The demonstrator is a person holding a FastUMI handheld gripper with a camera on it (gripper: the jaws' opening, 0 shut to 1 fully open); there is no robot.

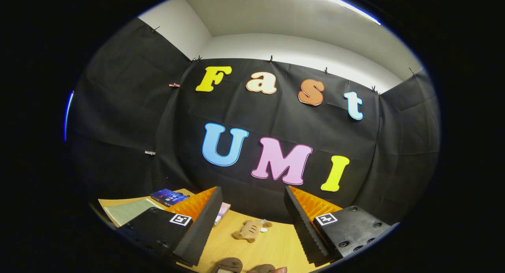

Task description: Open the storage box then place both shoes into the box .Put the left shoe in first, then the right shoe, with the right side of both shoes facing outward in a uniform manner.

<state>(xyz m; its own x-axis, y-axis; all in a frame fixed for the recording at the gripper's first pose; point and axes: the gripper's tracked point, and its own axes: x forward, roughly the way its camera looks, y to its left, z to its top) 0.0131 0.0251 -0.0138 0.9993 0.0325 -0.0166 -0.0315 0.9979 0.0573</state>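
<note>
Gripper view: tongs (252,210) spread wide, holding nothing, raised over the wooden table (276,245). Between the fingers (201,225), a small tan plush toy (248,230) lies on the table. Brown shoe tops (230,264) nearest. Books (169,197) far left.

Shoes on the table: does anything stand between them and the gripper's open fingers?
Nothing visible does. The gripper is open, and two brown shapes, probably the shoes, lie on the table between its fingers, close in. A small tan toy lies beyond them, not in the way.
</note>
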